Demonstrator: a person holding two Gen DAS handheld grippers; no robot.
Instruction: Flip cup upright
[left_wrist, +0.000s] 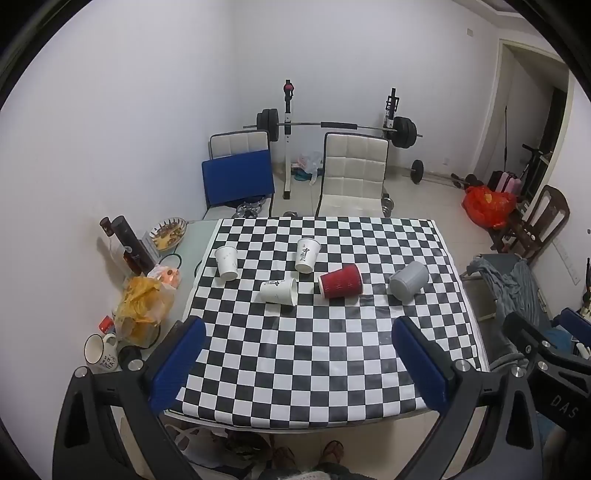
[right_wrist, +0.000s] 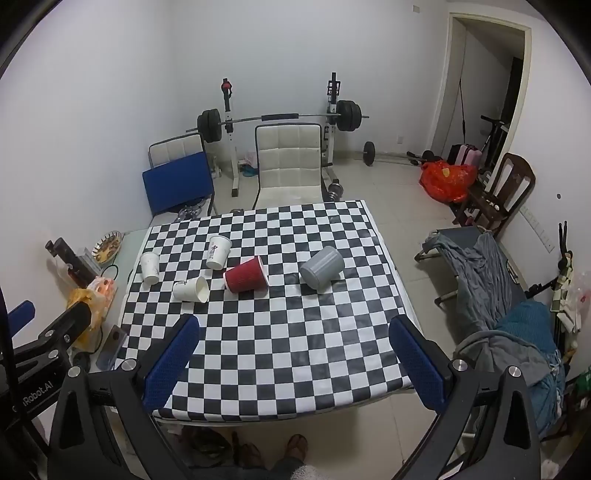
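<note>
**Q:** State of both grippers?

**A:** My left gripper (left_wrist: 297, 363) has its blue pads spread wide, nothing between them, held above the near edge of the worktop (left_wrist: 332, 369). My right gripper (right_wrist: 293, 363) is the same: jaws apart, empty, above the near edge.

**Q:** Cups on the worktop?

**A:** Five, all in the far half of the checkered cloth. Red cup (left_wrist: 340, 281) lies on its side near the middle, one round end turned toward me. Grey cup (left_wrist: 409, 281) lies tipped over toward the right edge, well apart from the red one. White cup on its side (left_wrist: 279, 291) sits just left of the red cup, mouth facing right. A printed white cup (left_wrist: 306, 254), wide end up, stands behind those two. A plain white cup (left_wrist: 226, 263) stands nearest the left edge; I cannot tell which way up.

**Q:** Contact with any cup?

**A:** None. Both grippers are well apart from every cup.

**Q:** Anything else?

**A:** A mug (left_wrist: 100, 352) and a yellow bag (left_wrist: 142, 308) sit off the cloth along the left edge.
</note>
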